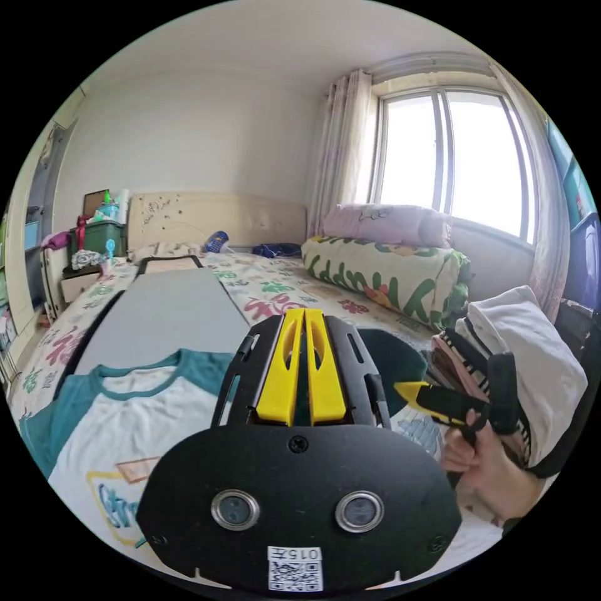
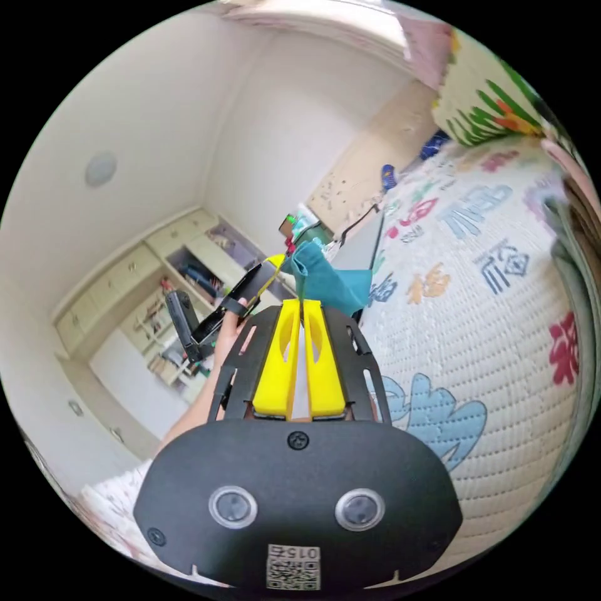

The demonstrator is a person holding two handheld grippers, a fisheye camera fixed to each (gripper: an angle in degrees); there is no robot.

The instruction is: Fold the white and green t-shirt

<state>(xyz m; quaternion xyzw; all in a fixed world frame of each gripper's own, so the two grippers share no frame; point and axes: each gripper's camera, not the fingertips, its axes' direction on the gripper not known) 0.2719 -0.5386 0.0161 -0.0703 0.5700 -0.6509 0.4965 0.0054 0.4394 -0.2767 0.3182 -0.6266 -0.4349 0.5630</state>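
Right gripper view: right gripper [image 2: 302, 307] jaws closed on the t-shirt [image 2: 328, 278] sleeve at 12 o'clock; left gripper [image 1: 305, 313] likewise pinching. Fabric soft, light; grip hems.

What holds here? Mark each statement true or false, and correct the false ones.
1. The t-shirt lies partly on a grey board. True.
2. The curtain covers the window. False: it is drawn to the side and the glass is bare.
3. A pile of folded clothes sits on the bed. True.
4. The right gripper has its jaws wide open. False: they are closed on the teal sleeve.
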